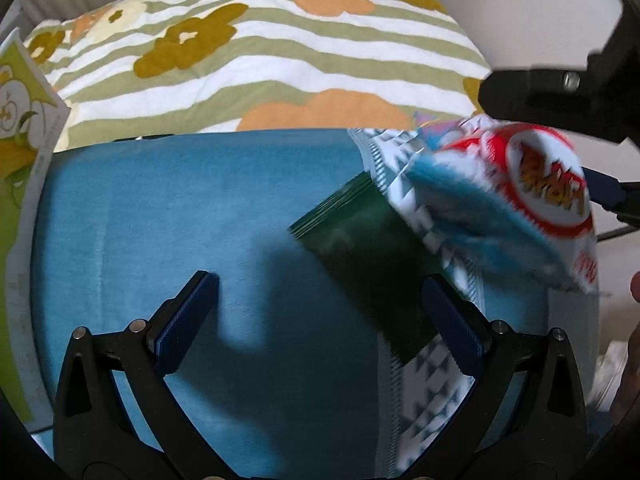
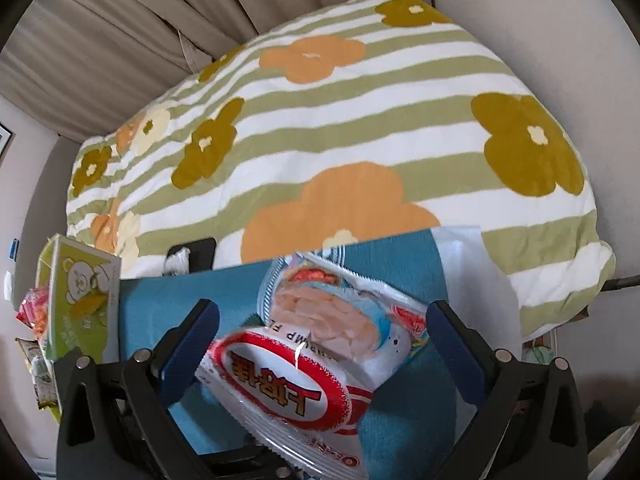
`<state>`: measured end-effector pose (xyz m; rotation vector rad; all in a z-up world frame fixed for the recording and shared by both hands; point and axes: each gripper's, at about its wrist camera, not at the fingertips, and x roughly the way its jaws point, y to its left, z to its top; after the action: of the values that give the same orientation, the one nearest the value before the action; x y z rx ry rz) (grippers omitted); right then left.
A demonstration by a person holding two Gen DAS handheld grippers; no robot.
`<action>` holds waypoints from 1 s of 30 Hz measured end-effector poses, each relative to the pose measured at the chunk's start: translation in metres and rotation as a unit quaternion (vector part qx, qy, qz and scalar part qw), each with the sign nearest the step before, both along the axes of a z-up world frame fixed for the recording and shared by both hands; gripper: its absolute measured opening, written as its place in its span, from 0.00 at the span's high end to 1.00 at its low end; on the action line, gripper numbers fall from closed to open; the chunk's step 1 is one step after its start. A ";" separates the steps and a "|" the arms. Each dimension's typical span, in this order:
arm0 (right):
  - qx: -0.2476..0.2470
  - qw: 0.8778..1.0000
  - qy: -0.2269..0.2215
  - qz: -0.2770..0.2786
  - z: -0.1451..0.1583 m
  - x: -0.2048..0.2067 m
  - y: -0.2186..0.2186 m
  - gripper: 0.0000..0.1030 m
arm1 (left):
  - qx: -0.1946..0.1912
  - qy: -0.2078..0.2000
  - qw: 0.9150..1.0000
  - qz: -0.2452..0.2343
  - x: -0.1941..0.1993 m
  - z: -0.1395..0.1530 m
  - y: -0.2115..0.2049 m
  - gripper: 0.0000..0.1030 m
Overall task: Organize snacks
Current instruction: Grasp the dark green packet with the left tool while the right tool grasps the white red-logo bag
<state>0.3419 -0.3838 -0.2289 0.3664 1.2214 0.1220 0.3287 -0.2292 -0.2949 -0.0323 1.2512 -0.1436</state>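
Observation:
A white, red and blue shrimp-chip bag (image 2: 320, 360) lies between the spread fingers of my right gripper (image 2: 324, 332), over the blue cloth (image 2: 160, 296); no pad presses it. In the left wrist view the same bag (image 1: 520, 200) is blurred at the right, with the right gripper's black body just above it. A dark green packet (image 1: 368, 264) lies on the cloth, partly under the bag. My left gripper (image 1: 324, 320) is open and empty above the cloth, its right finger (image 1: 452, 332) over the green packet's near corner.
A green and white box with a bear picture (image 2: 80, 304) stands at the cloth's left edge, also in the left wrist view (image 1: 20, 120). More snack packets (image 2: 36, 344) lie beside it. A striped flower blanket (image 2: 340, 140) lies behind the cloth.

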 end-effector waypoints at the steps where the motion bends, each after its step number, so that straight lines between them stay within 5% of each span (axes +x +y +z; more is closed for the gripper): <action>1: -0.003 1.000 0.004 0.004 -0.003 -0.002 0.001 0.00 | 0.002 0.001 1.000 -0.002 -0.001 0.000 0.003 0.01; 14: -0.002 0.999 0.034 0.030 -0.017 -0.032 -0.009 0.00 | 0.013 0.005 1.000 -0.013 -0.008 0.013 0.019 0.01; 22: -0.052 0.995 -0.001 0.091 -0.005 -0.017 0.000 0.00 | 0.023 0.010 0.999 -0.039 0.000 0.007 -0.013 0.01; 27: -0.102 0.985 -0.015 0.140 -0.008 -0.006 0.009 0.01 | 0.043 0.005 0.998 -0.043 -0.003 0.002 -0.017 0.13; 28: -0.107 0.983 -0.018 0.151 -0.011 -0.004 0.010 0.04 | 0.043 0.002 0.998 -0.044 -0.004 0.002 -0.016 0.17; 30: -0.102 0.980 -0.018 0.172 -0.016 0.000 0.012 0.47 | 0.044 -0.004 0.998 -0.042 -0.003 0.004 -0.013 0.27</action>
<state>0.3419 -0.3718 -0.2451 -0.0274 1.2395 0.2968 0.3257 -0.2423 -0.2905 0.0962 1.2500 -0.1606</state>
